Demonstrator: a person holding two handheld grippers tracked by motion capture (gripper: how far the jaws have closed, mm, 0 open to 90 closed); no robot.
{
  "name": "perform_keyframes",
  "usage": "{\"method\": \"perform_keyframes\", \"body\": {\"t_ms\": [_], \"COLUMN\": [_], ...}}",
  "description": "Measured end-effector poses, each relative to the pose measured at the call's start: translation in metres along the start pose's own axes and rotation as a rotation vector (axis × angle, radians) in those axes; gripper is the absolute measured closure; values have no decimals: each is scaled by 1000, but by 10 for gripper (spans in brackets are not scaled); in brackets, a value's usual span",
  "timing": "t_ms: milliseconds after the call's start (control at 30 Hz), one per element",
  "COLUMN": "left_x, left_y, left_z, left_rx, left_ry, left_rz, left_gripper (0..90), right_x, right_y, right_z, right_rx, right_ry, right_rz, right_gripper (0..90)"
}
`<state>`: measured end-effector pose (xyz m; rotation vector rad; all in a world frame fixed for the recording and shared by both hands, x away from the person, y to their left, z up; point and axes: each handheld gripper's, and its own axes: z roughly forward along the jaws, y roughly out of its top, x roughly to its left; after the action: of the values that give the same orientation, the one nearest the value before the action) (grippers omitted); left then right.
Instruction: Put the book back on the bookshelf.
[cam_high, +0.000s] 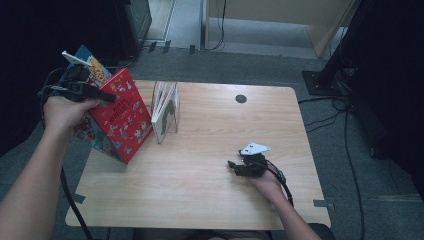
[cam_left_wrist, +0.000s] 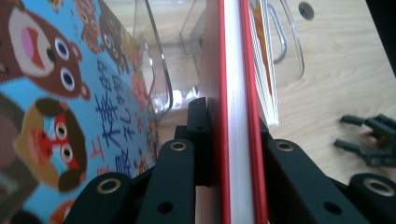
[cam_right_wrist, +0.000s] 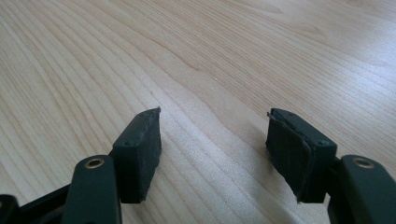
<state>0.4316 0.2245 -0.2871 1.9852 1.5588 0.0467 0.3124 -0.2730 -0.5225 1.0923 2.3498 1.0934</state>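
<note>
Red book (cam_high: 122, 117), clamped upright by the left gripper (cam_high: 102, 96), stands just left of the clear rack (cam_high: 167, 112); right gripper (cam_high: 235, 166) rests apart-jawed, farther off.

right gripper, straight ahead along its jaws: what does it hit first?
Probably nothing soon. The right gripper stands open, low over the bare wooden table, and nothing lies in its line as far as its view shows. Angled slightly down, it might graze the tabletop first; depth is unclear.

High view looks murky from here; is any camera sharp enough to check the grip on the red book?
High view: dim, dark corners, red book small in the left gripper. Left gripper view: bright, the book's edge sharp between the pads, clear plastic stand glaring. Right gripper view: sharp, evenly lit wood table, right gripper open.
</note>
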Motion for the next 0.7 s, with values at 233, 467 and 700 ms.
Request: {"method": "perform_keyframes", "body": {"t_ms": [233,467,700], "left_x": [3,5,9], "left_y": [9,13,18], "left_z": [13,19,21], "left_rx": [-24,-16,53], "left_ry": [15,19,13], "left_rz": [10,2,-15], "left_gripper": [798,796,773], "right_x": [1,2,2], "right_y": [-1,-2,-3], "right_z": [-1,-3,-3], "right_rx": [1,1,0], "right_ry": [-1,-6,-9], "right_rz": [9,8,8], "right_gripper": [355,356,355]}}
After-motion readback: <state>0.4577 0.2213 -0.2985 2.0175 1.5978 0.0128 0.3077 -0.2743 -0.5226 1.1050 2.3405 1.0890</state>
